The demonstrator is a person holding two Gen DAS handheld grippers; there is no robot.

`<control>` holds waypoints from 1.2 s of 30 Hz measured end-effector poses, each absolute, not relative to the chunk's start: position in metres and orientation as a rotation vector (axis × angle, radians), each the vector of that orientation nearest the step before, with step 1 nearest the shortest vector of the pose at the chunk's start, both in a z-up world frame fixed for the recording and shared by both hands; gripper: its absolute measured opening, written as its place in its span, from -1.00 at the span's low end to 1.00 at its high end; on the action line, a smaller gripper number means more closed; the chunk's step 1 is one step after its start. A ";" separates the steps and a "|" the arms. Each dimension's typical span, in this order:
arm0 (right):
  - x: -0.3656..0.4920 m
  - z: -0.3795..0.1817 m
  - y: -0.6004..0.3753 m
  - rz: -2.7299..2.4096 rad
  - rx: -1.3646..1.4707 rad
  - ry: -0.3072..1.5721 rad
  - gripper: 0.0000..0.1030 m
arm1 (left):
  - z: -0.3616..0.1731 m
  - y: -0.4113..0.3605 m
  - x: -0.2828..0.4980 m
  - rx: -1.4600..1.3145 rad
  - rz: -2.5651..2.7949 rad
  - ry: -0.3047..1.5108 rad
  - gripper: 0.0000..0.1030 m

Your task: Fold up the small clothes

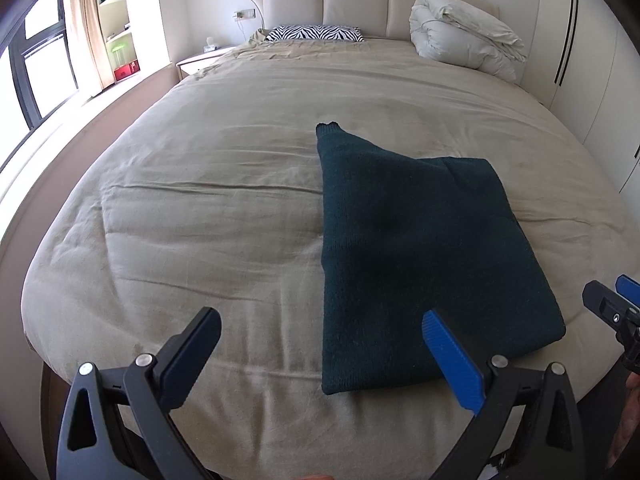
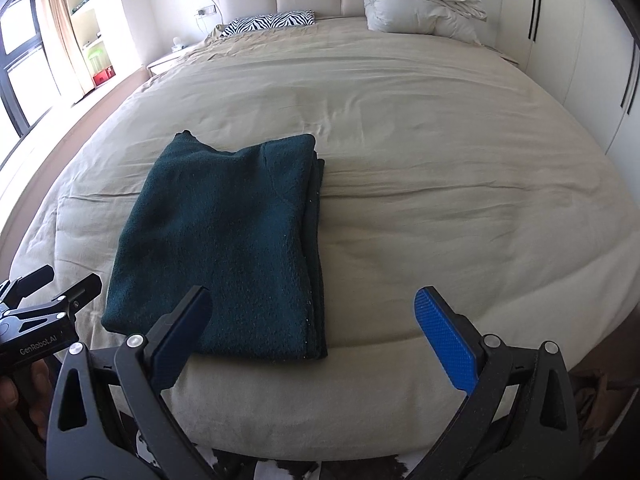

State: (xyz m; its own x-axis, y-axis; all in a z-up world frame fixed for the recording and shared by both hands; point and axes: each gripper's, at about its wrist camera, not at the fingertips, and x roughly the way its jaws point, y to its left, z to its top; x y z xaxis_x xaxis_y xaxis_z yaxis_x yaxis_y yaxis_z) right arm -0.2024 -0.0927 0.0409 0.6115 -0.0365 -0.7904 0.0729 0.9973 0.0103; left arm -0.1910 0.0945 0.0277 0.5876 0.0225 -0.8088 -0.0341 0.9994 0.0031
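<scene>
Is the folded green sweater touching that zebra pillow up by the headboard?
Apart. The right wrist view shows a broad stretch of bare beige bed cover between the sweater and the zebra pillow.

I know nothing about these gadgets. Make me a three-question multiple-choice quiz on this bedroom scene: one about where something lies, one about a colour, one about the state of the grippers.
1. Where does the zebra-print pillow lie?
A. At the head of the bed, by the headboard
B. On top of the sweater
C. On the floor

2. What colour is the folded sweater on the bed?
A. Bright red
B. Dark green
C. White

3. How do the left gripper and right gripper stand?
A. Both clamped on the sweater
B. One open, one shut
C. Both open and holding nothing

Answers:
1 A: it rests against the headboard, left of the rolled white duvet.
2 B: the knit looks deep green in both views.
3 C: each pair of fingers is spread wide with nothing between.
</scene>
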 end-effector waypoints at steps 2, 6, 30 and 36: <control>-0.202 0.040 -0.092 -0.064 0.041 0.911 1.00 | 0.027 0.094 -0.191 -0.012 0.032 0.944 1.00; -0.201 0.039 -0.091 -0.064 0.039 0.915 1.00 | 0.026 0.094 -0.191 -0.011 0.031 0.948 1.00; -0.200 0.035 -0.091 -0.067 0.042 0.924 1.00 | 0.021 0.093 -0.192 -0.016 0.029 0.963 1.00; -0.201 0.035 -0.091 -0.067 0.043 0.925 1.00 | 0.020 0.093 -0.192 -0.015 0.029 0.964 1.00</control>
